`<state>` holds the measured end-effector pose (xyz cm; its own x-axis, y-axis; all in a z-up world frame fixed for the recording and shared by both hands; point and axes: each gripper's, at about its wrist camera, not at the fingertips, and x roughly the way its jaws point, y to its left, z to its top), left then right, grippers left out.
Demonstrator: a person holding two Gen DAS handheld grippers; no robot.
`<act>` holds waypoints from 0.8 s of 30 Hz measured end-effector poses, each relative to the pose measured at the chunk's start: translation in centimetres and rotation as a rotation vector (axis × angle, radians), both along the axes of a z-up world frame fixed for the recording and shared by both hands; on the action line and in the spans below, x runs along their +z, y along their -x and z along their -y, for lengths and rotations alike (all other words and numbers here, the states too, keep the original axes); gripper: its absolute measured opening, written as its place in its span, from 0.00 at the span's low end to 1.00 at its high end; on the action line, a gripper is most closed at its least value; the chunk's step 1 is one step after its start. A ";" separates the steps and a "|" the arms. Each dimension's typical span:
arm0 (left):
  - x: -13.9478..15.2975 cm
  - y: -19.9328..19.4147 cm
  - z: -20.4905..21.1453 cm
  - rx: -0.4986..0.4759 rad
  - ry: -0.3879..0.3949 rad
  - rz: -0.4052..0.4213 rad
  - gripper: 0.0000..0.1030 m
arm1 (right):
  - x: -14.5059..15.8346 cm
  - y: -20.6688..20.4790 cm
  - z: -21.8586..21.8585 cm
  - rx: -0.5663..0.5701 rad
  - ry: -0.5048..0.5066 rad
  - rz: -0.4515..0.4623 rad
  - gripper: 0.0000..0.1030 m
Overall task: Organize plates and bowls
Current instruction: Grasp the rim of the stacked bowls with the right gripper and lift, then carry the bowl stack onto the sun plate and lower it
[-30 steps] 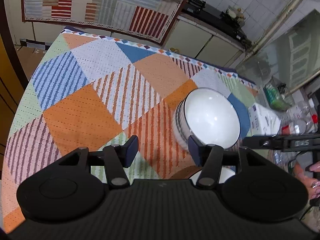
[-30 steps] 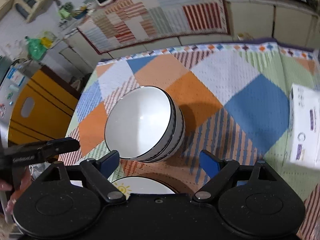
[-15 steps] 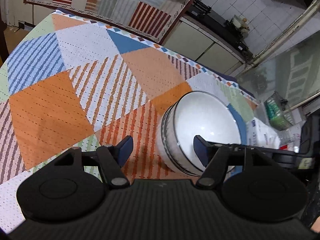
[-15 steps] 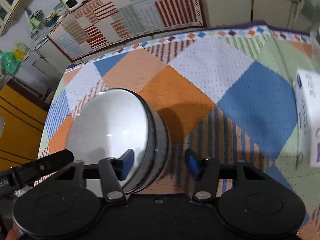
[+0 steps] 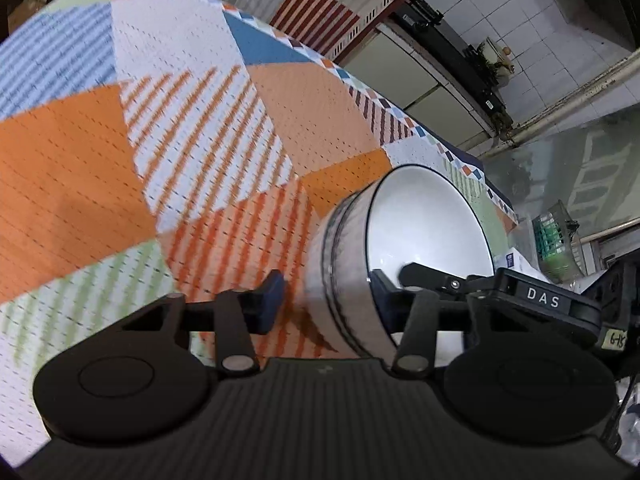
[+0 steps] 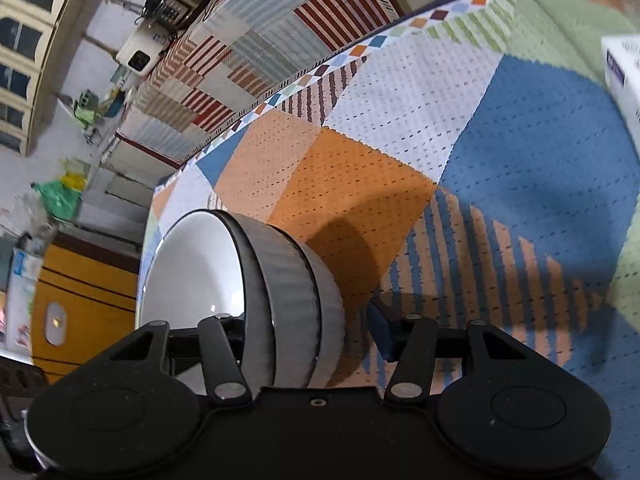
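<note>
A stack of bowls (image 5: 424,220), white inside with grey striped walls, stands on the patchwork tablecloth (image 5: 200,152). My left gripper (image 5: 328,296) straddles its near wall, one finger inside the bowl and one outside. Its jaws are closing, and a gap still shows between the outer pad (image 5: 272,300) and the wall. In the right wrist view the bowl stack (image 6: 192,272) sits at lower left, and my right gripper (image 6: 308,328) straddles the opposite wall. Cloth shows between its outer pad (image 6: 380,332) and the bowls. The right gripper's bar (image 5: 540,300) reaches into the bowl from the right.
A white box (image 6: 624,76) lies at the table's right edge. A green basket (image 5: 556,236) sits beyond the table. A counter draped in striped cloth (image 6: 256,52) runs behind, and a yellow cabinet (image 6: 80,292) stands at left. A white plate edge (image 5: 448,344) shows under the left gripper.
Both grippers came down onto the bowl stack from opposite sides. Each now has one finger inside the top bowl, and both pairs of jaws have narrowed.
</note>
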<state>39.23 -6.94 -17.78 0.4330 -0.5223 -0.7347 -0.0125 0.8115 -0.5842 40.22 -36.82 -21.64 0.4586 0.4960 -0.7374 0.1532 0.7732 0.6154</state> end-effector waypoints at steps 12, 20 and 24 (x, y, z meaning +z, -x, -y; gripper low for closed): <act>1.1 0.7 2.1 -0.050 -0.104 -0.004 0.35 | 0.6 -0.9 -1.2 0.083 0.037 0.036 0.52; 4.1 3.1 2.6 -0.123 -0.162 0.056 0.35 | 1.9 1.0 -0.4 0.104 0.010 0.101 0.51; 6.3 5.0 2.4 -0.165 -0.187 0.096 0.35 | 3.3 2.5 -0.1 0.117 -0.014 0.142 0.51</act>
